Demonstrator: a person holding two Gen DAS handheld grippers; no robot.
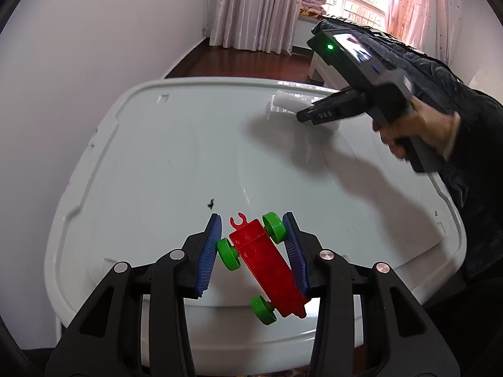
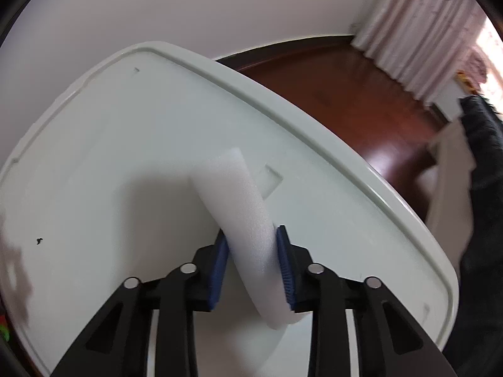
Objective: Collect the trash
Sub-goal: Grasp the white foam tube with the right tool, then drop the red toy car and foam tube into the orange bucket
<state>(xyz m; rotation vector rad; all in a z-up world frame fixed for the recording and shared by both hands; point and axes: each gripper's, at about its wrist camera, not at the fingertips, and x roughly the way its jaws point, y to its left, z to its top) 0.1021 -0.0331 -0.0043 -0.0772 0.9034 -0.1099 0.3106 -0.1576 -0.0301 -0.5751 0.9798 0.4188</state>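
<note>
Faintly, "DAS" on right gripper [image 1: 309, 116]

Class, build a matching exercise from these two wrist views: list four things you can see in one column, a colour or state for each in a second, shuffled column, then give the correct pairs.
Column 1
1. toy car
2. foam tube
3. white lid
4. floor

Column 2
A. dark red-brown wood
B. held in the right claw
C. bears a small black speck
D. red body, green wheels, held in the left claw

Pairs: 1-D, 2-B, 3-C, 4-A
</note>
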